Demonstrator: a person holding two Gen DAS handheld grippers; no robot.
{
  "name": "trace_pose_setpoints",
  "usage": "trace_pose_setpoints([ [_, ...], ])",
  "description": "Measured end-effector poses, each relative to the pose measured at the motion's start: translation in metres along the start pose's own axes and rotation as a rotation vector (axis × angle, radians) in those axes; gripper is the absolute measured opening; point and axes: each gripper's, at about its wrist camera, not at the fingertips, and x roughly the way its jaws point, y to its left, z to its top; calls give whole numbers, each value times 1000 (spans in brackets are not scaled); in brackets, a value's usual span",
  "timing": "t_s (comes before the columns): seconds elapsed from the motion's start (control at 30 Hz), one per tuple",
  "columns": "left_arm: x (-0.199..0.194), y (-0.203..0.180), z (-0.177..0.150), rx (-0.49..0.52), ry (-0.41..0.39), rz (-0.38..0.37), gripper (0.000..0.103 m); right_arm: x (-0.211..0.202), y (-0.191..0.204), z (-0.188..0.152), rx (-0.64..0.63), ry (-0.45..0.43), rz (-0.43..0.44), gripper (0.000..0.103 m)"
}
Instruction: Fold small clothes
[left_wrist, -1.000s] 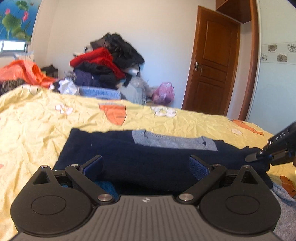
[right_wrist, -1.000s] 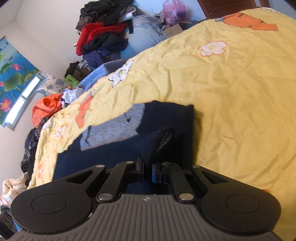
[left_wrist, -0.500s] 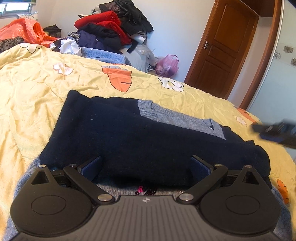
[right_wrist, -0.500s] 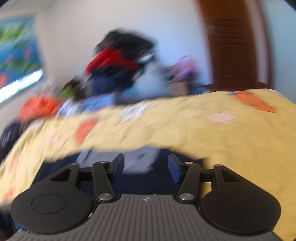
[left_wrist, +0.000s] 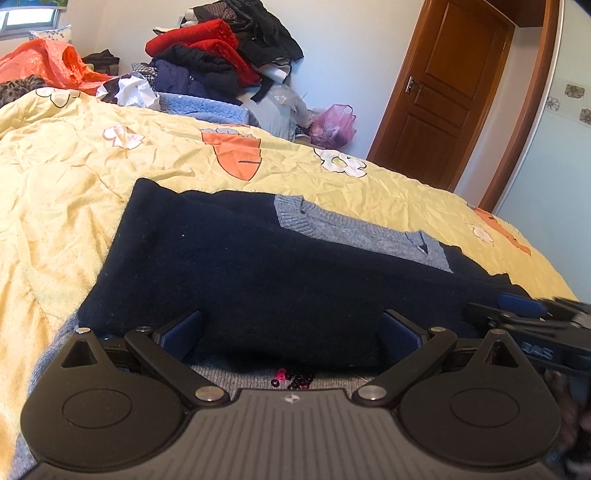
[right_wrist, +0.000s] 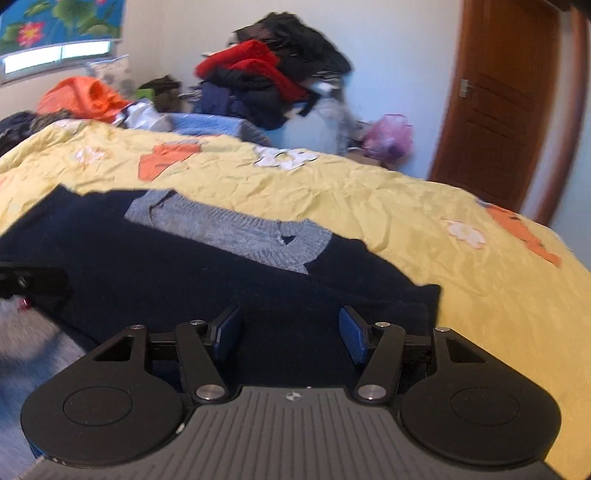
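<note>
Sweater lies folded flat on my yellow bed cover, navy with a grey collar; my left tongs stand spread wide at its near edge, gripping nothing; my right tongs have just been opening, spread over the navy knit, nothing pinched.

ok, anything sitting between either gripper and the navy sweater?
Nothing visible. The left gripper and right gripper both have open jaws right at the near edge of the navy sweater, with only its fabric ahead. The right jaws have just been opening, nothing pinched.
</note>
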Motion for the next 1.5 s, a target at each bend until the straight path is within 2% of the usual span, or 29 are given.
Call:
trace_pose_setpoints([
  [0.07,0,0,0,1,0,0,103,-11,8,-5,-33,-15,44,78],
  [0.1,0,0,0,1,0,0,103,-10,11,-9,-50,6,31,87],
  [0.13,0,1,0,1,0,0,103,-5,11,-14,-62,38,13,88],
  [0.17,0,1,0,1,0,1,103,-2,7,-21,-44,31,17,90],
  [0.23,0,0,0,5,1,6,103,1,-7,-21,39,44,57,96],
  [0.33,0,-3,0,36,8,41,103,4,0,-22,14,57,46,101],
  [0.5,-31,-18,-12,211,53,146,103,4,-2,-22,24,57,52,101],
  [0.6,-65,-18,-32,278,81,70,103,5,-3,-21,26,57,54,102],
  [0.7,-70,-13,-52,348,142,73,103,4,-3,-21,22,55,47,101],
  [0.8,-69,-2,-56,306,125,53,103,-7,4,-24,13,42,-12,100],
  [0.87,-68,-1,-56,300,118,65,103,-22,12,-29,19,67,-36,101],
  [1.0,-68,-4,-57,304,113,75,103,-62,32,-58,36,132,-20,102],
  [1.1,-69,-4,-58,303,111,71,103,-98,38,-87,51,88,-12,103],
  [1.2,-69,-5,-59,304,111,71,103,-119,32,-102,90,90,0,103],
  [1.37,-75,-7,-60,316,117,89,103,-119,33,-103,90,92,-9,103],
  [1.5,-103,-11,-75,358,153,97,103,-118,32,-104,94,90,-7,103],
])
